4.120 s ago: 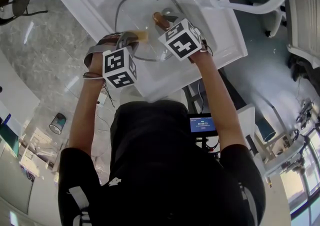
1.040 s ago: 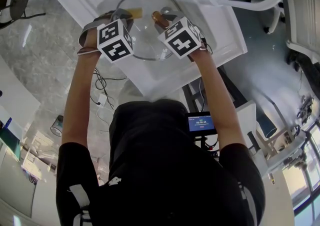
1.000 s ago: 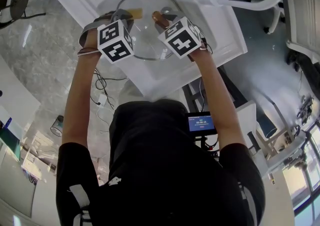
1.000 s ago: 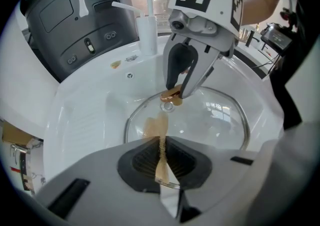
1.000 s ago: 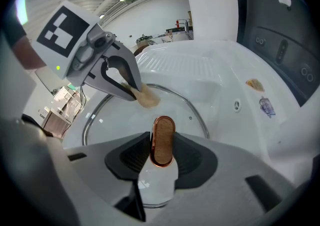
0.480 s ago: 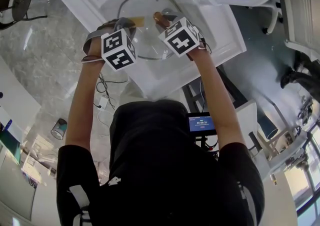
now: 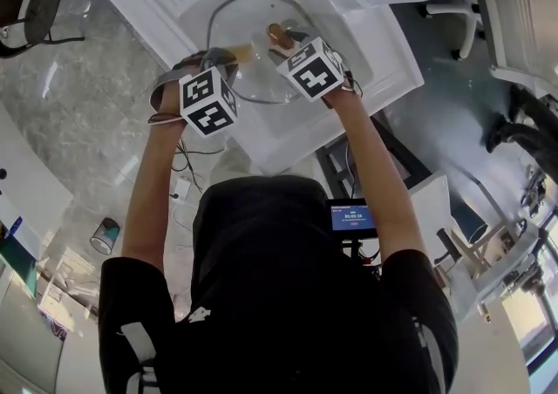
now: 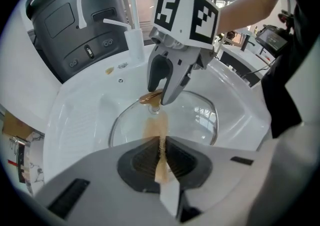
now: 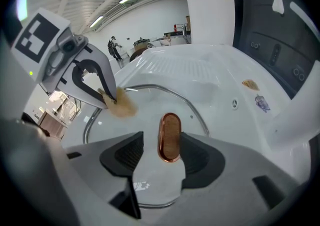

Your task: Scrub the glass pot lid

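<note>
The glass pot lid (image 7: 234, 30) (image 8: 195, 120) (image 9: 145, 115) lies flat in the basin of the white sink (image 7: 366, 44) (image 8: 80, 115) (image 9: 215, 80), dome up. Its copper handle (image 7: 279, 35) (image 8: 150, 98) (image 9: 169, 137) is on top. In the right gripper view the oval handle's long axis runs straight away along your jaws. In the head view it slants from upper left to lower right.

Your right tool (image 7: 288, 39) (image 8: 162, 97) (image 9: 164, 142) straddles that handle and its jaws are opening. One pad stands clear of the handle and the other sits just beside it.

Your left tool (image 7: 228, 57) (image 8: 161, 142) (image 9: 107, 97) is closed tight on a thin tan scrub pad (image 7: 243, 53) (image 8: 155, 130) (image 9: 121, 106), which hangs down onto the glass just beside the handle.

From the head view, the marker cubes and your hands cover the near rim of the lid and both sets of jaws. In each gripper view, the tool's own body cuts off the nearest part of the lid. The pad's far end is blurred and its outline is hard to read.

Your left forearm (image 7: 153, 183) and right forearm (image 7: 375, 174) reach straight forward over the sink, close together, with the tools angled down toward the lid's centre.
</note>
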